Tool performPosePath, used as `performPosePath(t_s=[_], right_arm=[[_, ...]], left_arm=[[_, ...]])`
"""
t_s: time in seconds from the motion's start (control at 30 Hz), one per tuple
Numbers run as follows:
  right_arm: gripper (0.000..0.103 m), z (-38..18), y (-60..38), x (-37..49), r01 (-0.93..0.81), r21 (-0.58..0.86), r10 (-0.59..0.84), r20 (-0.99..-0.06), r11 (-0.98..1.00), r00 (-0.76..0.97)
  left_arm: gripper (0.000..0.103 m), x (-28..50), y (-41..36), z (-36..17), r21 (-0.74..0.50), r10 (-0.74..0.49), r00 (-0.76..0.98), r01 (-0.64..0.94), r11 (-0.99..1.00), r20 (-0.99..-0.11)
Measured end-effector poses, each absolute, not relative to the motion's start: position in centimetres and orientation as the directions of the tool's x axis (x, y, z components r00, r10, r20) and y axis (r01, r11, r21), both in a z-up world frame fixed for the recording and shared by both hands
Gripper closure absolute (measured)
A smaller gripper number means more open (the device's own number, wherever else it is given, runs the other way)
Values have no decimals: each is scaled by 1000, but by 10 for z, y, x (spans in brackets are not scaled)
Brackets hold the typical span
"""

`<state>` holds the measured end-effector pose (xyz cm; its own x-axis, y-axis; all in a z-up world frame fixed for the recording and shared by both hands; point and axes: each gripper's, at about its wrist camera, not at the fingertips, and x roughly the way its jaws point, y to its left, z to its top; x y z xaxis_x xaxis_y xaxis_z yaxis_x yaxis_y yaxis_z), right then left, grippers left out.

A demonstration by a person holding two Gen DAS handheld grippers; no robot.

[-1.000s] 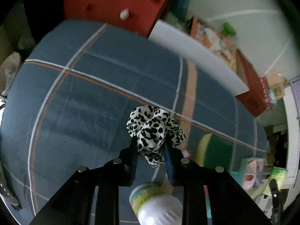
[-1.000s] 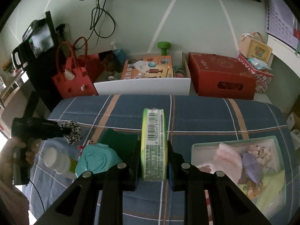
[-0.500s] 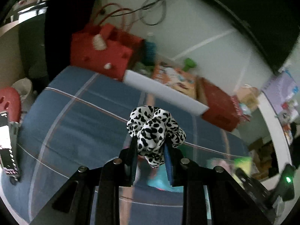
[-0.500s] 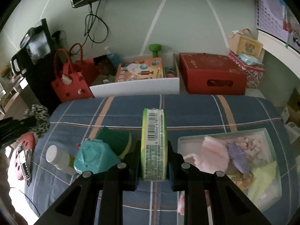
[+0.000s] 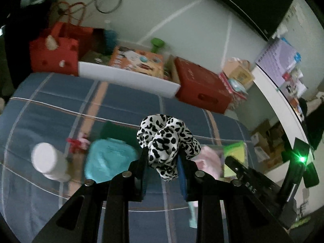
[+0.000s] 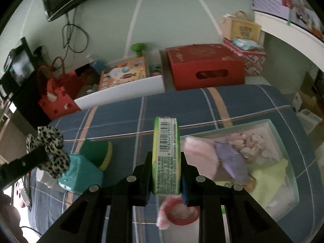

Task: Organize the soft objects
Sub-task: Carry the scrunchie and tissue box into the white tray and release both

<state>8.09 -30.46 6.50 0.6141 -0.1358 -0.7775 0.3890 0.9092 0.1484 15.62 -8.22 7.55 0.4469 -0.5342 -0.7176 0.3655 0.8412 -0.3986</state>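
- Left gripper (image 5: 163, 158): you have it pinching the spotted scrunchie (image 5: 166, 139), held in the air above the plaid bed cover (image 5: 60, 105), with the teal pouch (image 5: 109, 160) below and to its left.
- Right gripper (image 6: 166, 174): pressed onto the green tissue pack (image 6: 166, 154), barcode edge up, just left of the pale green box (image 6: 283, 141).
- Box contents: pink, lilac and yellow soft pieces lie inside; the near left side looks fullest.
- Step in hand, as judged: carrying both soft items to the box.
- Advice: bring the pack over the box rim before you loosen your grip. Keep the left gripper clear of the right as they converge, and lower the scrunchie into a free spot.
- Leave aside: the white bottle (image 5: 49, 162), which appears hard.
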Motion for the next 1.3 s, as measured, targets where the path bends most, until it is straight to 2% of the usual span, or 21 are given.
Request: performPosePath(t_s=[0.13,0.23,0.67,0.87,0.97,1.17,1.3], right_arm=[[79,60,-341,65,482,147,-192,-787,864,586],[79,53,-374,47,603,81,-302,-808,794,506],[79,45,-441,3,730,115,-350,-820,674,453],[79,40,-446,6,719,154,-328,-811,678,484],[79,26,-441,23,666,211,-248,-815,715,524],[79,-6,-437,41,679,163,-218,-872,716,439],[78,-9,-437,40,683,166,-210,-878,711,431]], left_arm=[[76,143,-118,66,-412,-575,391,426,805,-719],[76,132,-149,58,-402,-594,336,492,772,-731],[76,106,-230,26,-402,-616,185,609,683,-766],[76,108,-243,13,-406,-624,175,623,669,-761],[76,111,-249,4,-393,-608,177,619,680,-774],[75,116,-256,-29,-347,-529,159,594,726,-833],[73,119,-254,-35,-350,-520,152,579,736,-841]])
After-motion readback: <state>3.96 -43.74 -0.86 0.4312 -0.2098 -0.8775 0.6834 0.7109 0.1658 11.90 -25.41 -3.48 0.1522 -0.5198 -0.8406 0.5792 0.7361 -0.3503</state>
